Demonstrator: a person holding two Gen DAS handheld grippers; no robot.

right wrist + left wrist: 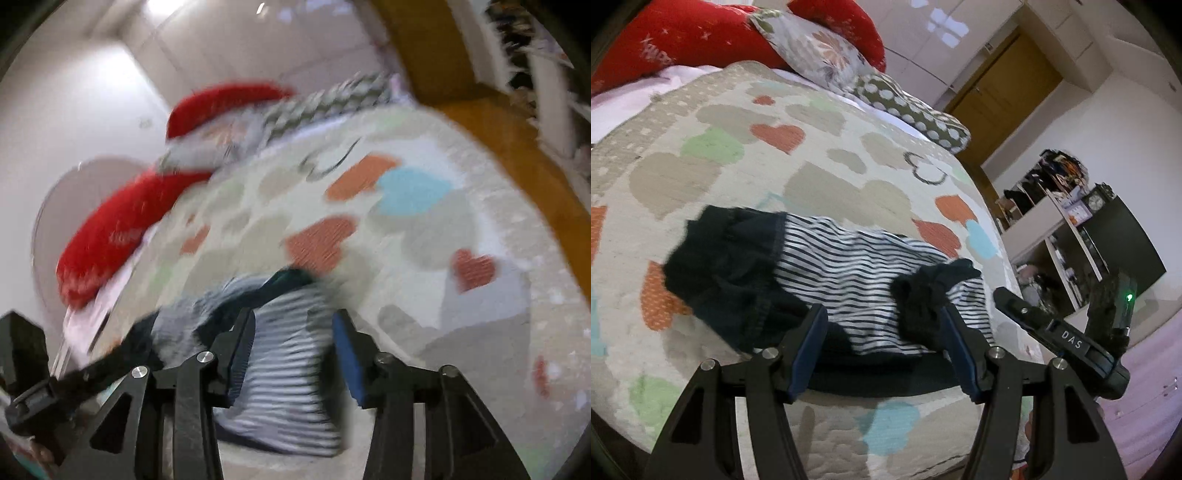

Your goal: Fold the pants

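The pants [857,273] are striped black and white with dark navy parts and lie bunched on the bed's heart-patterned quilt [746,155]. My left gripper [882,325] is open, its fingers either side of the near edge of the pants, holding nothing. In the blurred right wrist view my right gripper [291,332] is also open over the striped cloth [284,376], with nothing pinched between its pads. The right gripper also shows at the right of the left wrist view [1067,343].
Red pillows [687,40], a floral pillow [816,48] and a dotted pillow [912,110] lie at the head of the bed. A shelf unit [1067,236] and a wooden door [997,96] stand beyond the bed's right edge.
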